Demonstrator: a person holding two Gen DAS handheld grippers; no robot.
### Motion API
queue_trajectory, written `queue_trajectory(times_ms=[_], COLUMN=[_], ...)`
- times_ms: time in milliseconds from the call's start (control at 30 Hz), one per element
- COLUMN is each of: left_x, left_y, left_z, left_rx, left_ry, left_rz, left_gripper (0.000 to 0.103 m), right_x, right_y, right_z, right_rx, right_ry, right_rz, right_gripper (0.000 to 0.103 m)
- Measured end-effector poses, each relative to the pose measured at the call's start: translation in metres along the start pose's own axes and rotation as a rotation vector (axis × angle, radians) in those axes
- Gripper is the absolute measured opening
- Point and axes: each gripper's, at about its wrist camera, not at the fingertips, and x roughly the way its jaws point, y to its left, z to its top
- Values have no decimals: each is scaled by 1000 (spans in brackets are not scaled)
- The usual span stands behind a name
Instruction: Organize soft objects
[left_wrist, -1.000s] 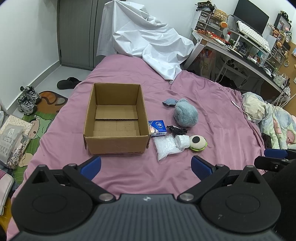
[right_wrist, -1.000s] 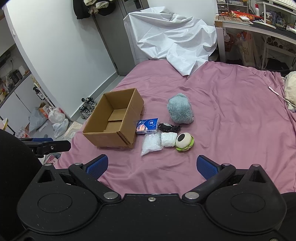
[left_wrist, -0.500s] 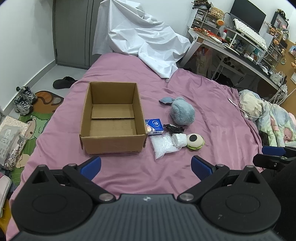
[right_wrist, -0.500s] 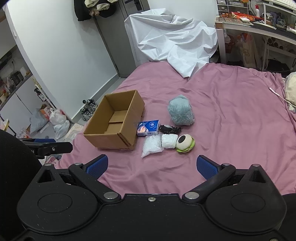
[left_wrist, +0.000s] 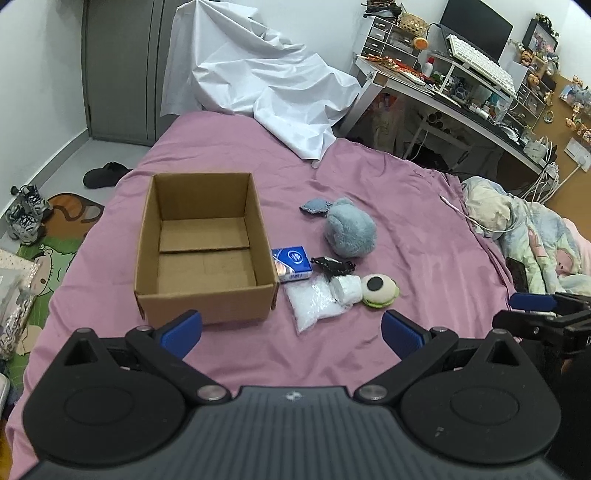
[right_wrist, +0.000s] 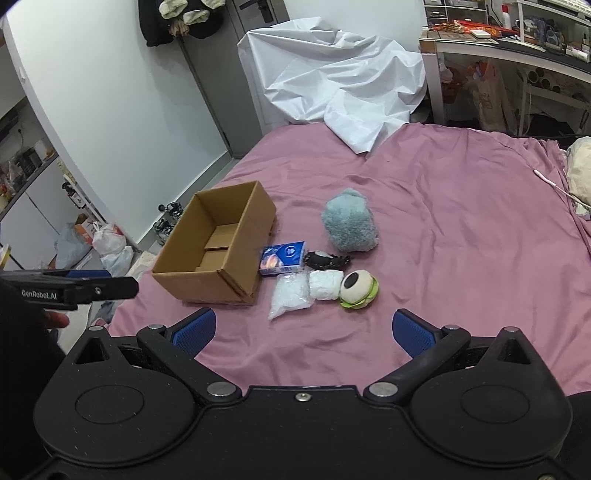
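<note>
With both my left gripper (left_wrist: 291, 330) and right gripper (right_wrist: 301, 330) spread empty, I would probably pinch the fluffy grey-blue plush (right_wrist: 350, 226) mid-bed, squarely across its middle, for the open brown cardboard box (right_wrist: 236, 225).

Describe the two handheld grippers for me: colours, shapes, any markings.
The left gripper and the right gripper look alike: matte black bodies with two round discs, silver pivot screws, angled black linkage arms and blue pads on the fingertips. The left one's ribbed top carries a small logo; from the right wrist view its side reads GenRobot.AI. No cables visible.
</note>
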Motion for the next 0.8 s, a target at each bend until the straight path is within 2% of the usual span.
queue_trajectory(times_ms=[333,800], left_x=[34,96], left_y=[0,-20], left_z=[10,15], left_rx=[66,189], left_ry=[1,32], left_rz=[-27,-115], left_gripper=[102,100], right_x=[24,54], right_y=[-19,-41], right_z=[-2,-2], right_rx=[38,81], right_ry=[16,9], right_rz=[2,-30], right_gripper=[103,102])
